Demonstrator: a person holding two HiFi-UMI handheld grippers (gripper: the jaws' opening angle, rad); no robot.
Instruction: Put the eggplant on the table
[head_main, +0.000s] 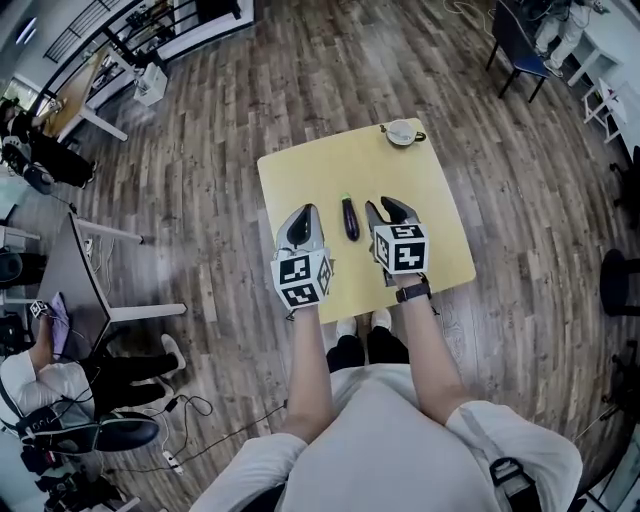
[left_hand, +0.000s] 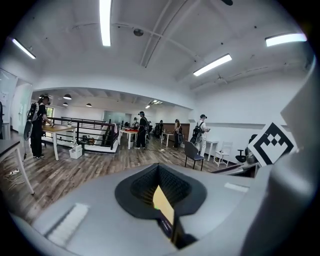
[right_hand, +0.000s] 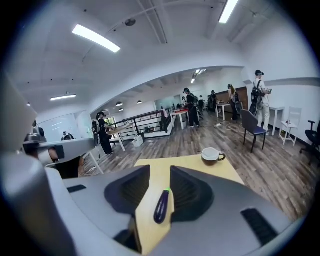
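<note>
I counted one yellow table, and on it one eggplant and one cup. There were two grippers, a left gripper and a right gripper, each carrying one marker cube. One blue chair stood on the floor. Several people were farther off, too small for me to count surely.

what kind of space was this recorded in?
Probably an open-plan lab or office workspace: wood-plank floor, long ceiling strip lights, and several people standing at work tables, with chairs scattered around.
</note>
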